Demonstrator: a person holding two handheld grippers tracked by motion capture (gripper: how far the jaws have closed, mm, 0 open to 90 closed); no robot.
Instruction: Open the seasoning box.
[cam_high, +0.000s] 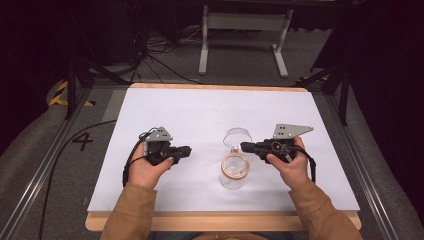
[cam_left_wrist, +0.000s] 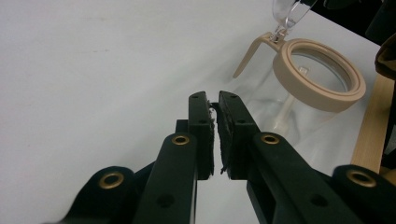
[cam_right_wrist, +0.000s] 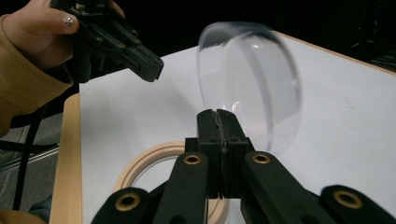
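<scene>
The bench (cam_high: 165, 107) is a wooden top covered by a white sheet, and everything sits toward the person's side of it. A clear glass jar (cam_high: 233, 176) stands on the sheet near the middle of the bench's near half, with a tan ring (cam_high: 235, 166) around its mouth. Its clear domed lid (cam_high: 238, 137) is swung up and back, standing open behind the jar's mouth on the far side.

The person's two hands, in tan sleeves, come in from the near edge on either side of the jar. The right hand (cam_high: 290, 165) holds the right tool (cam_high: 243, 146) pointing toward the jar, its tip just at the base of the open lid. In the right gripper view, that tool (cam_right_wrist: 218, 115) has its jaws pressed together right in front of the lid (cam_right_wrist: 250, 84), with the tan ring (cam_right_wrist: 140, 165) below them; whether a hinge or tab is caught between them I cannot tell.

The left hand (cam_high: 147, 167) holds the left tool (cam_high: 188, 150) to the left of the jar, apart from it and aimed its way. In the left gripper view, its jaws (cam_left_wrist: 212, 100) are nearly pressed together with only a thin slit between the pads and nothing held, and the jar (cam_left_wrist: 280, 107) with its ring (cam_left_wrist: 320, 77) lies beyond them.
</scene>
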